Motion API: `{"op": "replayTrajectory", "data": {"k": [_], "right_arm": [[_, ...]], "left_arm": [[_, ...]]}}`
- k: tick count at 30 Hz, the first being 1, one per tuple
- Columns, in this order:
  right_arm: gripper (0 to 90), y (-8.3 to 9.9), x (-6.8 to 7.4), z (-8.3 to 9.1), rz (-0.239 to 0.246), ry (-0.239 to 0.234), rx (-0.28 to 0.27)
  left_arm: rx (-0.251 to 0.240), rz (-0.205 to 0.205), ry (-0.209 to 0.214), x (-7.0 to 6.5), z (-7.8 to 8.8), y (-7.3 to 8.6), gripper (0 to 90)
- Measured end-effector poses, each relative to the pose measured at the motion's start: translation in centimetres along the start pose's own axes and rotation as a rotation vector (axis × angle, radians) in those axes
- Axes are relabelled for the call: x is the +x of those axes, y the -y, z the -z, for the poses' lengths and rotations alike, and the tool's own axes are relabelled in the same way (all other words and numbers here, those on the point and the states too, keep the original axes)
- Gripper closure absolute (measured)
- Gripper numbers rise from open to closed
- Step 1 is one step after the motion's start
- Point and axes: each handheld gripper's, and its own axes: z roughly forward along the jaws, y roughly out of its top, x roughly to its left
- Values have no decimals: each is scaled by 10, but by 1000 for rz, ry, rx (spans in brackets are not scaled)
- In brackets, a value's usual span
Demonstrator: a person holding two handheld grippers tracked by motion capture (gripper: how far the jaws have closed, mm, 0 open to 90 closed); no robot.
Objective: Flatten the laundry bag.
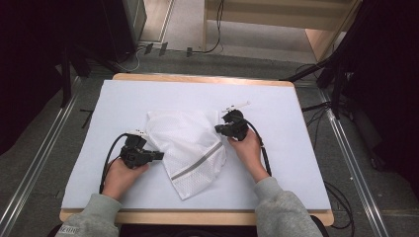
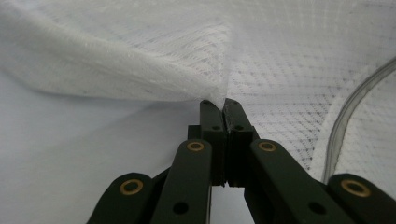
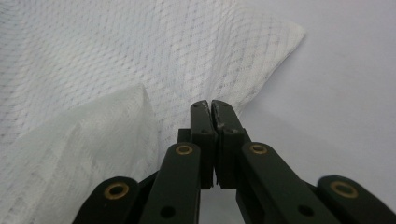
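Observation:
A white mesh cloth (image 1: 188, 143) with a grey strip (image 1: 197, 160) lies crumpled in the middle of the white table cover (image 1: 286, 163). My left gripper (image 1: 160, 155) is at the cloth's left edge. In the left gripper view its jaws (image 2: 219, 105) are shut, pinching a raised fold of the mesh cloth (image 2: 140, 70), and the grey strip (image 2: 345, 116) curves at the right. My right gripper (image 1: 217, 128) is at the cloth's upper right edge. In the right gripper view its jaws (image 3: 208, 105) are pressed together on the edge of the mesh cloth (image 3: 187, 51).
The wooden table edge (image 1: 197, 217) runs along the front, close to the person's sleeves. Metal floor rails (image 1: 29, 173) flank the table, cables (image 1: 341, 202) lie at the right, and dark stands (image 1: 336, 69) rise at the back corners.

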Motion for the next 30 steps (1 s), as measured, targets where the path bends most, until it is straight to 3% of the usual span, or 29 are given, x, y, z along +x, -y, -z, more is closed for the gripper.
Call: {"op": "replayTrajectory", "data": {"k": [9, 14, 23, 30], "right_arm": [[898, -1, -20, 16, -46, 20, -30], [898, 0, -29, 23, -59, 25, -43], [900, -1, -30, 23, -62, -3, -28], [898, 1, -30, 18, -68, 10, -8]], "left_arm": [[-23, 30, -31, 20, 13, -3, 900], [-15, 30, -76, 34, 14, -6, 900], [-41, 56, -137, 58, 11, -17, 900], [-41, 73, -116, 61, 12, -19, 893]]}}
